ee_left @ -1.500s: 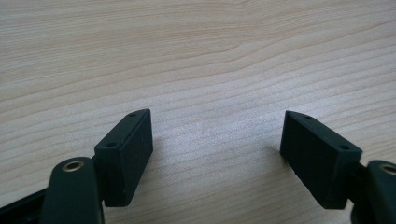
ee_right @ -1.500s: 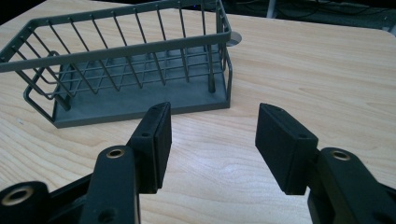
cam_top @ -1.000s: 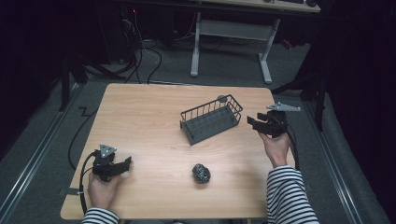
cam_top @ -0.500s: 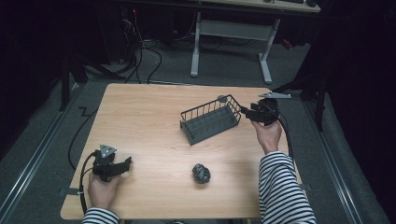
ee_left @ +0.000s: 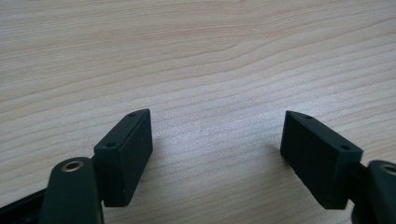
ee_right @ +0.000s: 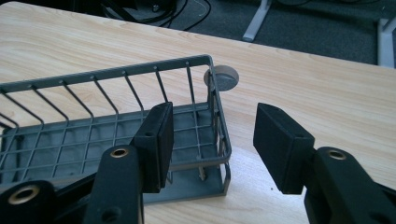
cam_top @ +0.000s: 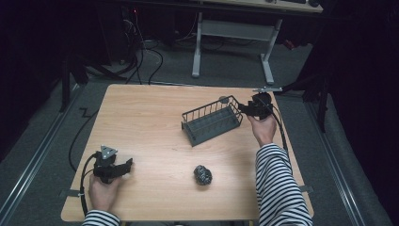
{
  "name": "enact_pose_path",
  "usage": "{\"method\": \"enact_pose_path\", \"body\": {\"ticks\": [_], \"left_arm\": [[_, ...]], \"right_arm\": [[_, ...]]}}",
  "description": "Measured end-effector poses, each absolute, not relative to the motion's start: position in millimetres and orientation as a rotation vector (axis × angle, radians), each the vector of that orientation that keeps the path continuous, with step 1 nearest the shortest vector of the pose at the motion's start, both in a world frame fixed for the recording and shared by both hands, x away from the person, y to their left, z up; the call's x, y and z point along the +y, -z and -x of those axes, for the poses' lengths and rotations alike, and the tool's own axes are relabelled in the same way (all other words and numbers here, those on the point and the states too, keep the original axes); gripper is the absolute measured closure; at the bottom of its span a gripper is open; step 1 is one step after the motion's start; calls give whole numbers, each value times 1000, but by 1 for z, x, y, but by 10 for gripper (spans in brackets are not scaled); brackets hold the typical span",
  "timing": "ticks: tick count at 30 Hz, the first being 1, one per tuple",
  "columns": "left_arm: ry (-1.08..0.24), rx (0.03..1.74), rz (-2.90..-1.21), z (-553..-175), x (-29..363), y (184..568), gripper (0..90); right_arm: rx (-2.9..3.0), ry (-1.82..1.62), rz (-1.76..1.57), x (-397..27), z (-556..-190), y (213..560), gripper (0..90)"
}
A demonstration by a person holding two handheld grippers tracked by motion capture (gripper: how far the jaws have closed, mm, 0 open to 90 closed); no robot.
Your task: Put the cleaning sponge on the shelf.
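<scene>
The right hand-held gripper (ee_right: pixel 212 140) hangs parted at the wire basket's (cam_top: pixel 211 123) end wall, gripping nothing. The left hand-held gripper (ee_left: pixel 217 154) rests wide open and empty on the counter (cam_top: pixel 150 122).

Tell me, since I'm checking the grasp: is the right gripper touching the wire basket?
Cannot tell. In the right gripper view the right gripper straddles the wire basket end wall, jaws open; contact unclear.

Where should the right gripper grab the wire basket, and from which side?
Probably the short end wall of the basket, from the table's right edge. In the right gripper view that wall stands upright between the open jaws of the right gripper, one inside, one outside, not yet touching. Its thin top rim suits a pinch; the long walls are too far apart to span.
</scene>
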State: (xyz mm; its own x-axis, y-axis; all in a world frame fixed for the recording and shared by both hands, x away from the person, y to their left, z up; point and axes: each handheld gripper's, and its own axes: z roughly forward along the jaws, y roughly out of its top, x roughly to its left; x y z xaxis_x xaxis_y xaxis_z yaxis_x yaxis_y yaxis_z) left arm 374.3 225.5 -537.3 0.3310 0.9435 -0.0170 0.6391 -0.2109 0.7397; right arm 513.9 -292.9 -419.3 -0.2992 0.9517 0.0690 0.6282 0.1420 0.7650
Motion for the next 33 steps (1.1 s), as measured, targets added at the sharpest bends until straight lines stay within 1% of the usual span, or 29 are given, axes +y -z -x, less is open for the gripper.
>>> {"method": "enact_pose_path", "body": {"ticks": [10, 18, 22, 26, 33], "left_arm": [[-588, 1374, -1950, -374, 225, 537, 254], [-588, 1373, -1951, -374, 225, 537, 254], [-588, 1374, -1950, -374, 225, 537, 255], [-581, 1377, -1944, -374, 226, 537, 256], [-584, 1378, -1943, -374, 226, 537, 257]], "right_arm": [[1977, -945, -1592, -286, -536, 440, 487], [1989, -893, -1611, -282, -539, 445, 508], [2013, -876, -1608, -281, -540, 448, 557], [2024, -887, -1581, -280, -538, 448, 633], [2047, -865, -1566, -278, -536, 447, 681]]}}
